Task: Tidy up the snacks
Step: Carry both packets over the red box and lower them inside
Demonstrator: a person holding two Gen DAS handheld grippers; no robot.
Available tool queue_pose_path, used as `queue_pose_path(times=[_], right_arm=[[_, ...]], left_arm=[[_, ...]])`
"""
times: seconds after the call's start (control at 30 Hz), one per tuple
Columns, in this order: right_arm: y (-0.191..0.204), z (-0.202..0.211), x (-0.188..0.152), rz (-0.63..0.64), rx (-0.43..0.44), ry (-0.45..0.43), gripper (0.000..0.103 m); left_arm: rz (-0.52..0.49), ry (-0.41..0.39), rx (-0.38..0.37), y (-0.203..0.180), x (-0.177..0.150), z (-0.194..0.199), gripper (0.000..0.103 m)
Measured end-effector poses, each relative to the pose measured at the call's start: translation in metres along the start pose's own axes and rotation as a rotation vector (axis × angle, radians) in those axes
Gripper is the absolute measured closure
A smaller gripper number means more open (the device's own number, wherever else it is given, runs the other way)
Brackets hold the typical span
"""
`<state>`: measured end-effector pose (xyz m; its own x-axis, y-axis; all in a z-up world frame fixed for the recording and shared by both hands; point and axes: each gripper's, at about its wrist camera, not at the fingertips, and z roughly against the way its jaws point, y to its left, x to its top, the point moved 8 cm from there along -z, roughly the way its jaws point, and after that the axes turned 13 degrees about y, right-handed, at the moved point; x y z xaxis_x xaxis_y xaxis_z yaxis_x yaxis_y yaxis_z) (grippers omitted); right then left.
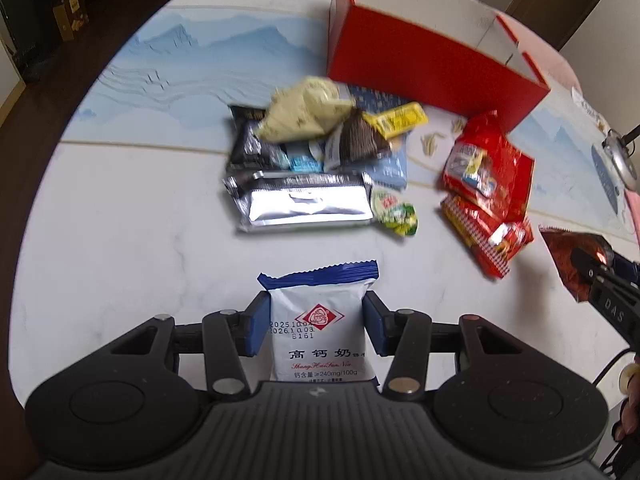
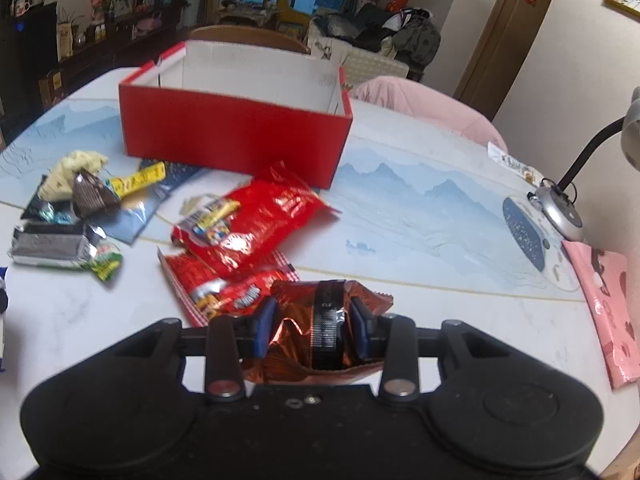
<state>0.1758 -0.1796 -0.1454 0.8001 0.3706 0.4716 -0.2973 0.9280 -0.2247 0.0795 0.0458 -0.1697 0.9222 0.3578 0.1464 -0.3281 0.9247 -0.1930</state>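
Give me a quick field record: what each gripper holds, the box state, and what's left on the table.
left gripper: shut on white and blue biscuit packet
right gripper: shut on copper foil snack bag
red box: open-topped, inside not visible
left on table: silver foil pack, red bags, small green packet, mixed pile

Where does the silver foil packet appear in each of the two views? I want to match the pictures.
Left wrist view: the silver foil packet lies at the centre, below the snack pile.
Right wrist view: the same packet lies at the far left edge.
Shared landmark: the red box, behind the snacks in both.
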Motion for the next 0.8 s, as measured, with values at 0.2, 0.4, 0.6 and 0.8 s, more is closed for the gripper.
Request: queue_pose_path(times=[0.2,0.4,0.6,0.8], right_arm=[[0.007,0.031,0.01,-0.039,0.034,-0.046,0.066],[0.016,0.064,0.032,-0.043,0.056,-0.114,0.066],[0.017,0.083,0.061,-0.049,0.062,-0.174,0.066],[0.01,0.082,0.093,-0.044,0.077,-0.21,0.066]], left_arm=[[-0.038,-0.073,-0.005,0.004,0.011,0.027,0.055],[-0.109,-0.129,0.001,-0.004,0.026,0.054,0.055],[-0.117,-0.197,-0.019,-0.011,0.054,0.084,0.055],[-0.138,-0.237,-0.018,-0.031,0.091,0.106,0.054]])
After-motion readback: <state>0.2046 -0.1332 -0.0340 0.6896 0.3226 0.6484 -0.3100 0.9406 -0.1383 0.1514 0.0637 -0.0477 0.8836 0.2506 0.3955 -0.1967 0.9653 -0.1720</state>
